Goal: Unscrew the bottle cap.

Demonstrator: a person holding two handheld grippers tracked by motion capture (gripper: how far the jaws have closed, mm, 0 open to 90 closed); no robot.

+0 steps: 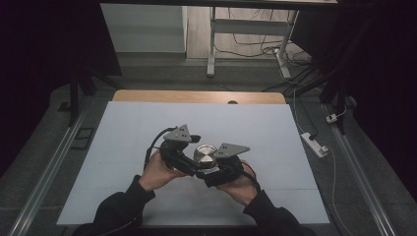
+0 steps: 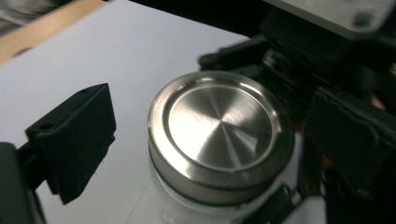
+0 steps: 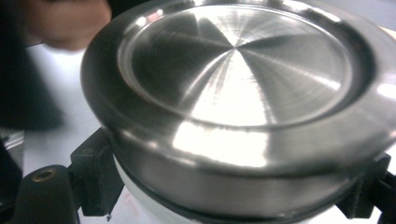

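A white jar (image 1: 206, 166) with a brushed steel lid (image 1: 205, 154) is seen just below the centre of the high frame, above the pale table cover (image 1: 128, 128), and it is clamped low on its body by the right gripper (image 3: 224, 205) (jaws pressed in on both sides under the lid's rim). The left gripper (image 2: 205, 144) is spread wide around the lid, its pads (image 2: 77, 140) kept clear of the metal. A slip is judged likely if the lid is twisted before it is firmly pinched, since smooth steel offers little purchase and the jar could be turned in its holder.
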